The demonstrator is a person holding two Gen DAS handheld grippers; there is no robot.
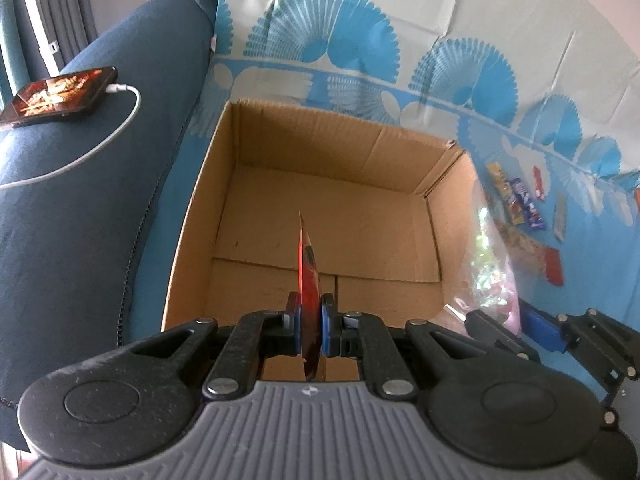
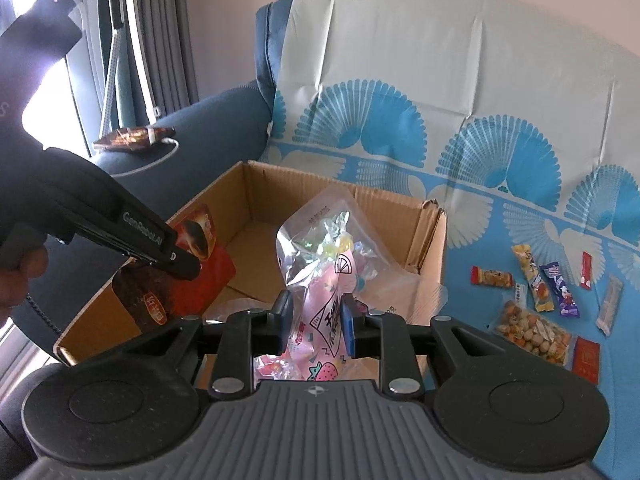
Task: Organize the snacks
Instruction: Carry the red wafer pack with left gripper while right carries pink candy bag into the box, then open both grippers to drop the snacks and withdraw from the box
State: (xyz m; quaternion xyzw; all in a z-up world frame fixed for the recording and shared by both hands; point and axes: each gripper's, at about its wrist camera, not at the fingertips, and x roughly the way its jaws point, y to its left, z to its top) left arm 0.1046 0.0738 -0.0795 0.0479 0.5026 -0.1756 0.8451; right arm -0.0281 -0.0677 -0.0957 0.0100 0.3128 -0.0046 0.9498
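An open cardboard box (image 1: pixel 208 208) (image 2: pixel 430 256) stands on a blue-patterned cloth on the sofa; its floor looks bare. My left gripper (image 1: pixel 310 326) is shut on a flat red snack packet (image 1: pixel 309 280), held edge-on above the box's near side. The left gripper (image 2: pixel 188 264) and the red packet (image 2: pixel 208 276) also show in the right wrist view. My right gripper (image 2: pixel 316 316) is shut on a clear and pink candy bag (image 2: pixel 320 264), held over the box's near right part. The bag (image 1: pixel 486 276) shows at the right in the left wrist view.
Several small snack packets (image 2: pixel 540 280) and a bag of nuts (image 2: pixel 534 332) lie on the cloth to the right of the box. A phone (image 1: pixel 60 96) with a white cable lies on the blue sofa armrest (image 1: pixel 80 220) at the left.
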